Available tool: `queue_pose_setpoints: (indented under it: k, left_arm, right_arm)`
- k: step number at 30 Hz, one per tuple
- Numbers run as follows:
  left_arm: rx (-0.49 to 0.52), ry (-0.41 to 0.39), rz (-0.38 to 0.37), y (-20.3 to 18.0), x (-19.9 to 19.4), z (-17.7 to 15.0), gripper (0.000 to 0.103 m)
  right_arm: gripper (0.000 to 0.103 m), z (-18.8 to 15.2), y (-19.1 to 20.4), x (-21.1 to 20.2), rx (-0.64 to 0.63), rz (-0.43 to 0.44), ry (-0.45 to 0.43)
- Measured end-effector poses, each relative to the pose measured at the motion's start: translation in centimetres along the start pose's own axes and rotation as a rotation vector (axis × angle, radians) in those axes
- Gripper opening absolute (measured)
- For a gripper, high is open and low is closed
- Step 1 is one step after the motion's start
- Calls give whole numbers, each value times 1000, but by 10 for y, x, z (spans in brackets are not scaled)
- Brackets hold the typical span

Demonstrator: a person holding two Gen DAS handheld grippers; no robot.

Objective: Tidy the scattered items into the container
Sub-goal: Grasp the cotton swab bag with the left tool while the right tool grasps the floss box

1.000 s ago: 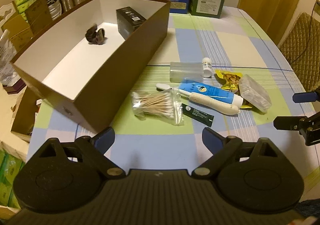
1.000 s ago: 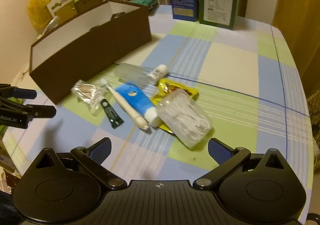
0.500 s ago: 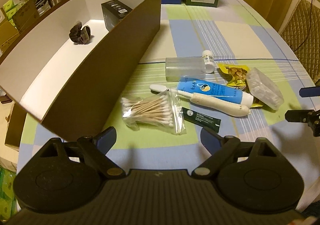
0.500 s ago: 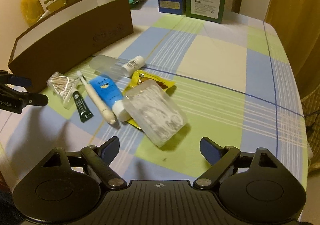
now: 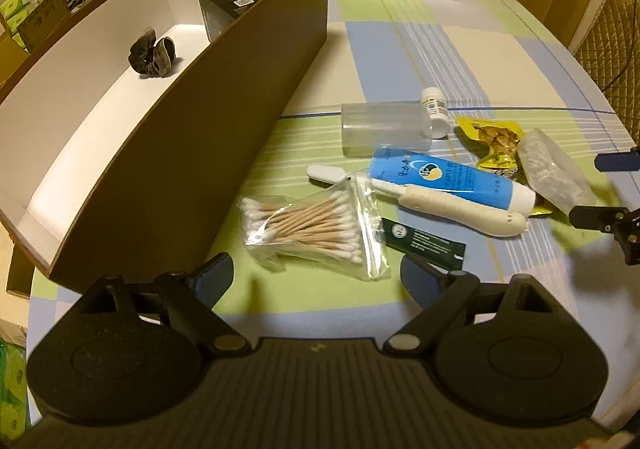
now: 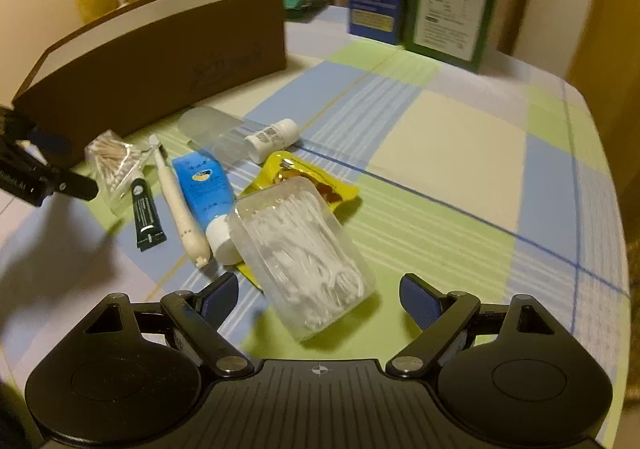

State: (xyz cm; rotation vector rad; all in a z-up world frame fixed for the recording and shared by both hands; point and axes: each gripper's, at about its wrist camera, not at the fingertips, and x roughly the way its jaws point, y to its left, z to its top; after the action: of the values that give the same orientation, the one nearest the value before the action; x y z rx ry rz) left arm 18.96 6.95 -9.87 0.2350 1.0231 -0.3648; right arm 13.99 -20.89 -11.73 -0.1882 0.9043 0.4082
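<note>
Checked cloth in blue, green & cream covers the surface [image 6: 460,137], curtains behind, two cartons standing at the far edge

Left tool [image 5: 316,273]: jaws wide, nothing between the pads, pointing down at the bag of cotton buds [image 5: 316,227], which lies just ahead of its tips. Bag's long axis runs roughly across the tool's gap, i.e. left-right in the left wrist view, so pads would close on its short ends unless the wrist rolls

Right tool [image 6: 318,295]: jaws also wide, not gripping. Clear plastic box [image 6: 300,253] of white picks sits just in front of & partly between its tips, tilted, resting on the yellow snack packet [image 6: 312,177]. Box's long axis points roughly away from the tool, so pads look set to take its long sides. Good line-up, I'd say

Rest of the pile, moving outward: dark sachet [image 6: 146,215], white pen-shaped gadget [image 6: 180,205], blue tube [image 6: 206,189], frosted case [image 5: 384,127], small white bottle [image 5: 434,111]. All close together, several touching

Container: long brown box [image 5: 224,137], white inside, on the left tool's side, just beside the cotton buds. Already holds a dark scrunchie [image 5: 153,54] & a black carton [image 5: 228,5]

Left hand nearer the box; right has further to carry
</note>
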Motion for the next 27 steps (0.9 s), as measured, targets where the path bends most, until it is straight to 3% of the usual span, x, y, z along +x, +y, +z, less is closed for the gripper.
queue_pose_setpoints:
  k: [4, 6, 10, 17, 23, 27]
  left_arm:
    - [-2, 8, 7, 2, 5, 2, 88]
    - [-1, 10, 10, 3, 7, 3, 88]
    - [4, 19, 9, 2, 12, 5, 88]
    - [14, 29, 7, 0, 20, 7, 88]
    - [17, 34, 5, -2, 28, 9, 87]
    - [35, 37, 6, -4, 33, 10, 84]
  right_arm:
    - [83, 2, 2, 6, -67, 21, -21]
    - [69, 3, 3, 9, -90, 28, -20]
    - [63, 2, 6, 8, -118, 10, -20]
    - [61, -7, 5, -6, -46, -69, 53]
    - [60, -18, -19, -19, 144, -195, 108]
    - [60, -24, -32, -26, 196, -232, 119]
